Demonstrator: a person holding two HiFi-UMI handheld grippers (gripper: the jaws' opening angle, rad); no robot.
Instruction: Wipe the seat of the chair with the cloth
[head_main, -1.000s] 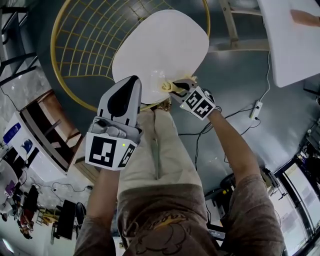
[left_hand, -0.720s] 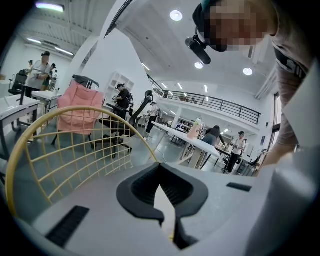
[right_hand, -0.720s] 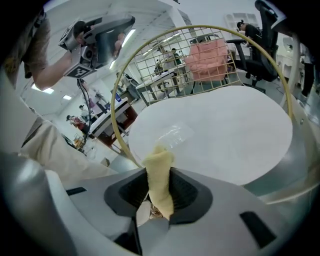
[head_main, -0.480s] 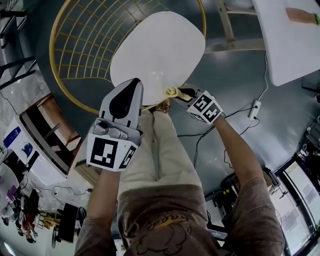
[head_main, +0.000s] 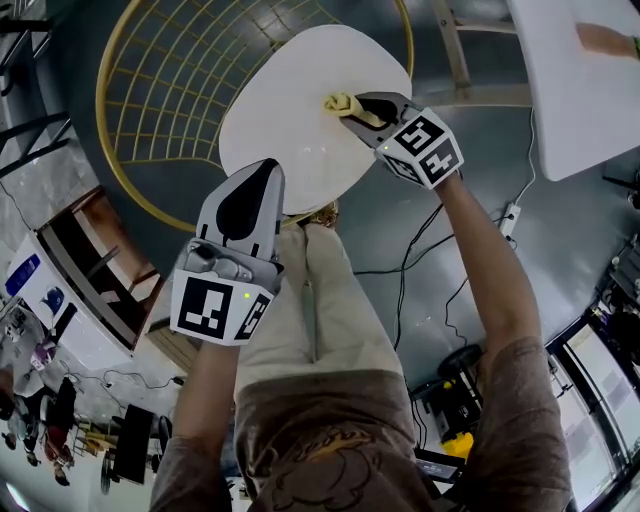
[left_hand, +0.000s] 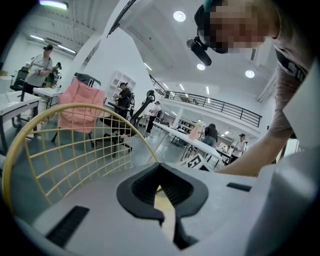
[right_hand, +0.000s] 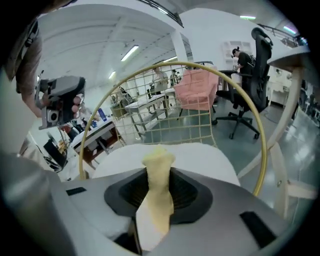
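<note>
Your right gripper (head_main: 352, 106) clamps the cloth (head_main: 337, 102) so its bunched tip meets the seat (head_main: 290, 130) near the right edge. Your left gripper (head_main: 265, 170), closed on nothing, waits at the near edge.

Seat (head_main: 290, 140) of chair (head_main: 170, 90): white, rounded, set in a gold wire frame. Yellow cloth (head_main: 340, 103) bunched over seat's far right part; can't tell if touching. Floor (head_main: 480, 160): grey-blue, smooth. On it: the chair, black cable (head_main: 401, 292) running twd white power strip (head_main: 513, 218), pale wooden table legs (head_main: 458, 50) just right of chair.
</note>
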